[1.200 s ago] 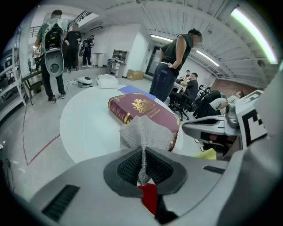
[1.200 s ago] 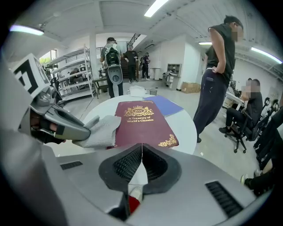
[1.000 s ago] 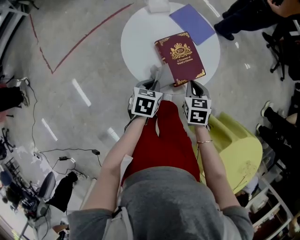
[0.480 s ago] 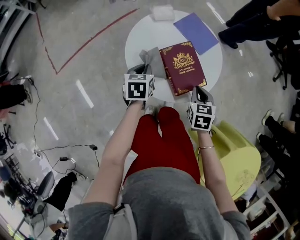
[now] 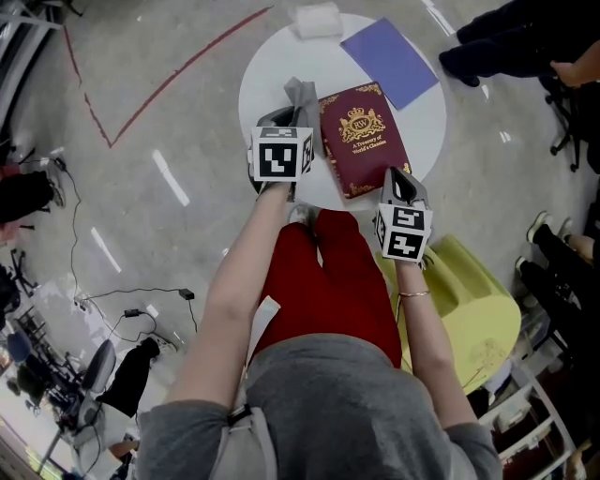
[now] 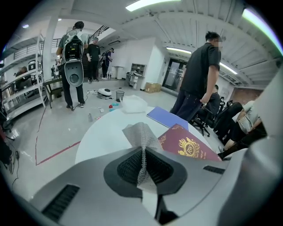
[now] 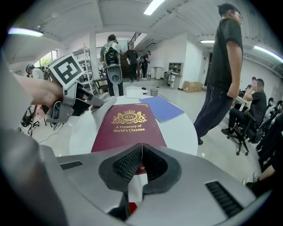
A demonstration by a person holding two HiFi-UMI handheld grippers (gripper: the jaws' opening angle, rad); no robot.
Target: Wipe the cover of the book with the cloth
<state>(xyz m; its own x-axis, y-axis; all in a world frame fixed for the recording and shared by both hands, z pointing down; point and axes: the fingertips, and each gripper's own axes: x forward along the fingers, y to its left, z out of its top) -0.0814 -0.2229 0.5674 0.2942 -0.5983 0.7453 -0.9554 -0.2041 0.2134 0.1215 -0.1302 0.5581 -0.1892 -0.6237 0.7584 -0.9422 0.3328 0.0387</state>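
Desk (image 5: 272, 70): round, white top. The book (image 5: 361, 139) lies flat on it, cover up, towards the right half. The cover is maroon with a gold crest and gold corner ornaments; the title reads "A Treasury of World's Classics".

Left gripper (image 5: 291, 114): jaws pressed together on the cloth (image 5: 302, 94). The left gripper view shows the grey mesh fabric clamped in a fold between the pads, its free part standing up past the tips. The cloth sits just beside the book's left edge, near the far corner. Contact with the cover cannot be confirmed.

Right gripper (image 5: 398, 180): jaws pressed together, with nothing seen between them in the right gripper view. The tips are at the book's near right corner. Whether they touch the cover cannot be told.

Other items on the desk: a blue folder (image 5: 389, 49) lies flat beyond the book, apart from it, and a white packet (image 5: 316, 19) lies at the far rim.

Surroundings: a yellow seat (image 5: 478, 300) stands on the floor, right of the person's legs.
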